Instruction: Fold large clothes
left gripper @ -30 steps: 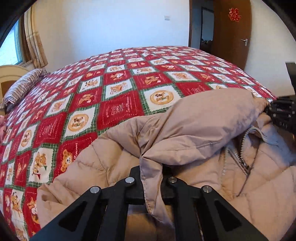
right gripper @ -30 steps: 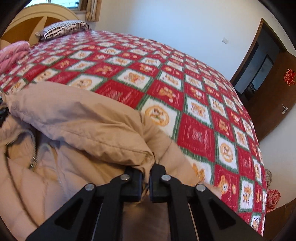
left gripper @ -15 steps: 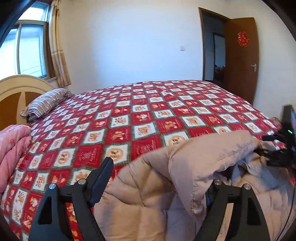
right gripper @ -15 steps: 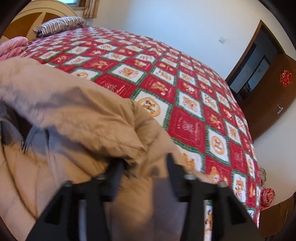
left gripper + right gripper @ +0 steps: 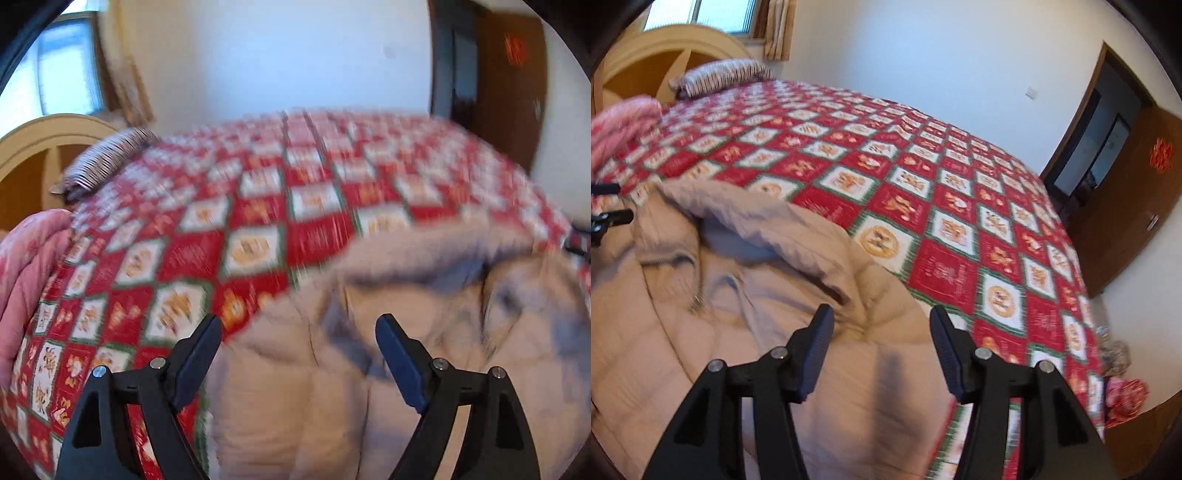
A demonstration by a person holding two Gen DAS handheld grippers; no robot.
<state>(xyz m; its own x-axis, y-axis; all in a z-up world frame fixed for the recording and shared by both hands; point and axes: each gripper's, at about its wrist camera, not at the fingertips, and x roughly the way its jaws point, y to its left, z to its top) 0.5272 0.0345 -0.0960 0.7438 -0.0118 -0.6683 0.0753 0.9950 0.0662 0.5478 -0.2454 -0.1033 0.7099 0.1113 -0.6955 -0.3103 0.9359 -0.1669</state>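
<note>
Left wrist view, blurred: the left claw (image 5: 297, 332) stands wide apart, its jaws having just been opening, nothing clamped between them. Beneath lies the puffy beige quilted coat (image 5: 388, 332), soft and rumpled, at the near edge of the bed (image 5: 258, 206), whose cover is a red-and-white checked quilt.

Right wrist view: the right claw (image 5: 881, 323) is parted and empty over the coat (image 5: 757, 258); a metal zipper (image 5: 696, 299), probably open, runs down it. A striped pillow (image 5: 724, 75) sits at the far headboard corner.
</note>
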